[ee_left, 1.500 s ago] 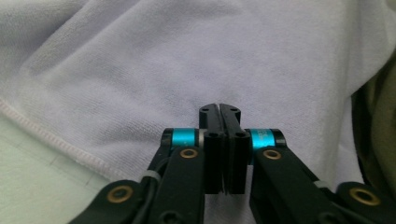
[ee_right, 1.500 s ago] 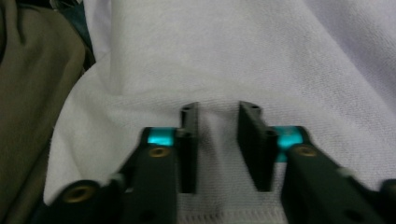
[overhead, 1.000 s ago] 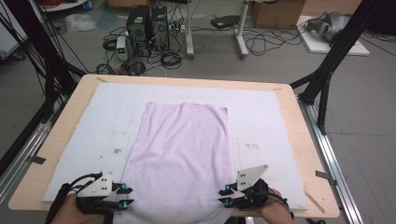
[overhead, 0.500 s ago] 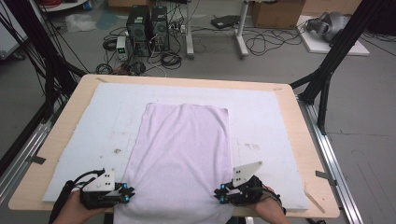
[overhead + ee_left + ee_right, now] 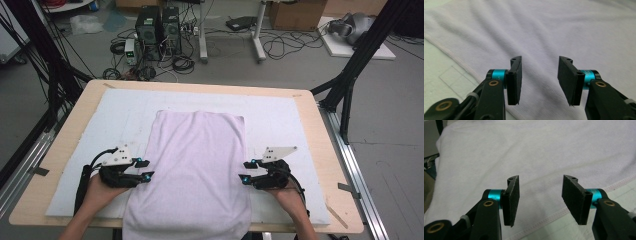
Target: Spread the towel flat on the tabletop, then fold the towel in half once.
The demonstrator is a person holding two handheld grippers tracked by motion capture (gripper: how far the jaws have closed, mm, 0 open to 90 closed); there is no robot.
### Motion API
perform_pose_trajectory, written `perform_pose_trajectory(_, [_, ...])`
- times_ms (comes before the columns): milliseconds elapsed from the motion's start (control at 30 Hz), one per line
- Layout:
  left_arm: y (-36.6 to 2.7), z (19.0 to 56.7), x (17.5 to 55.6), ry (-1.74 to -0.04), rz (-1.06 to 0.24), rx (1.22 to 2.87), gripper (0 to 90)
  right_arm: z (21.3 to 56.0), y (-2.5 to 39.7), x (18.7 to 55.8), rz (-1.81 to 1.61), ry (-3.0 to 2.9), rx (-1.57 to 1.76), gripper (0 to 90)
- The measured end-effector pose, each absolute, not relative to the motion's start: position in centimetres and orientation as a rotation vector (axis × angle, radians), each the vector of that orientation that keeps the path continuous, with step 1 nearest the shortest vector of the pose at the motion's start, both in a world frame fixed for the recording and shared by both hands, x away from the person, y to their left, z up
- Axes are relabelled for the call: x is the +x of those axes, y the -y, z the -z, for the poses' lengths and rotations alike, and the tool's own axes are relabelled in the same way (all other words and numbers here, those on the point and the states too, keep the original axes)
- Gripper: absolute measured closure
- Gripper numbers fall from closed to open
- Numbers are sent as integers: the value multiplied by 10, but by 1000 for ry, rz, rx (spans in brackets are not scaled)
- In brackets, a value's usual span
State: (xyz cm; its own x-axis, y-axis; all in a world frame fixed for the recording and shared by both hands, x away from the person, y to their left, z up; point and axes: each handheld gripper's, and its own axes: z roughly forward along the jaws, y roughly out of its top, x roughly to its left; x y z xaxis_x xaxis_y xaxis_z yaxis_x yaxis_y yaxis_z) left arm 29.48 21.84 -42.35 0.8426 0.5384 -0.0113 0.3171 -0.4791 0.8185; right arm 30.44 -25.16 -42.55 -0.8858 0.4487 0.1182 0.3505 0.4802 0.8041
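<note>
Both my hands have moved up the table in the last second: earlier the grippers sat low at the near corners of the towel (image 5: 192,172), now my left gripper (image 5: 146,170) is at its left long edge and my right gripper (image 5: 246,171) at its right long edge, roughly mid-length, facing each other across the cloth. Towel itself hasn't shifted, a pale lilac rectangle lying flat lengthwise on the white mat (image 5: 280,112), far end square, near end draped over the table (image 5: 327,150) edge toward me. Left gripper (image 5: 539,77) is spread wide, nothing between the pads, the hemmed edge running just under and beside the left pad (image 5: 514,80). Right gripper (image 5: 540,198) likewise released and empty, hem crossing just below the tips. Neither is pinching fabric yet; I can't tell if the lower pads touch the cloth. My read: the move off the corners to the sides means I'm setting up to grab both long edges at the middle, probably for a fold across the width. Next is dropping the tips onto the hem and clenching both together so the towel lifts evenly; uneven grip would skew the fold.
</note>
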Motion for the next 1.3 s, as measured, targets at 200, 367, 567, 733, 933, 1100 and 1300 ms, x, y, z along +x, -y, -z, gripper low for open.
perform_pose_trajectory(200, [-219, 423, 309, -672, -339, 2074, 472, 422, 250, 319, -1337, -2585, 727, 382])
perform_pose_trajectory(367, [-221, 423, 309, -690, -354, 2070, 432, 426, 252, 329, -1344, -2563, 769, 338])
perform_pose_trajectory(567, [-225, 425, 309, -713, -371, 2069, 394, 427, 250, 328, -1333, -2562, 758, 326])
perform_pose_trajectory(733, [-225, 424, 310, -707, -374, 2059, 375, 427, 246, 326, -1322, -2573, 755, 307])
perform_pose_trajectory(933, [-225, 423, 310, -709, -380, 2050, 366, 427, 247, 325, -1325, -2570, 768, 289])
perform_pose_trajectory(1100, [-225, 423, 309, -702, -383, 2058, 363, 427, 246, 325, -1322, -2569, 765, 277])
perform_pose_trajectory(1300, [-224, 423, 309, -694, -387, 2061, 361, 426, 245, 325, -1320, -2563, 754, 265])
